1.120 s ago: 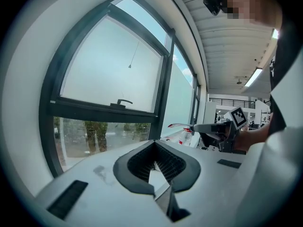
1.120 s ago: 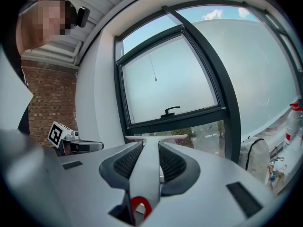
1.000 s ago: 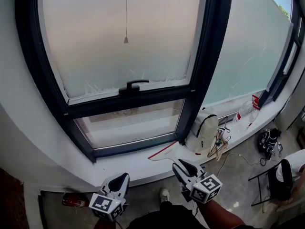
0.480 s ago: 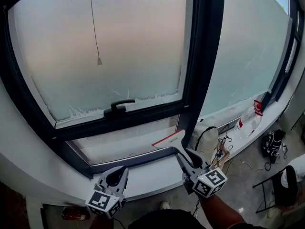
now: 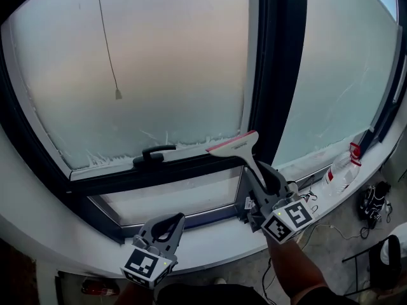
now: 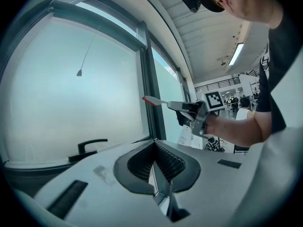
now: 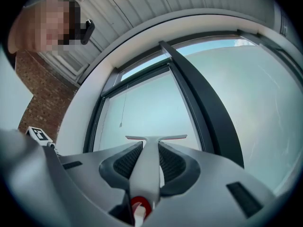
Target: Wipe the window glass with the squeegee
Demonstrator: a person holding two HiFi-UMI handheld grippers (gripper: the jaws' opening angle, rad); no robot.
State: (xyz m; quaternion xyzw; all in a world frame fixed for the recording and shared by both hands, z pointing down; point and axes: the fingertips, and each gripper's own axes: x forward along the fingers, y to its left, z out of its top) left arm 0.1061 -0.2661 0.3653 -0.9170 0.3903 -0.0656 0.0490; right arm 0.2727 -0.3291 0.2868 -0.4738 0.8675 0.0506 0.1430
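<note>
- No words, brand names or numbers could be read in any view.
- Only black-and-white square marker patterns, without letters, were seen on the cube (image 5: 147, 267) of the left gripper (image 5: 170, 221) and the cube (image 5: 289, 220) of the right gripper (image 5: 258, 169).
- Any print on the bottle (image 5: 340, 169) was too small to be read.

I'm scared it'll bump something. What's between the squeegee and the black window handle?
Nothing loose. In the head view, only frosted glass and the dark window frame lie between the squeegee and the window handle.

White window sill (image 5: 210, 237) w/ clear plastic bottle (image 5: 341, 170), red cap, on its rt end
</note>
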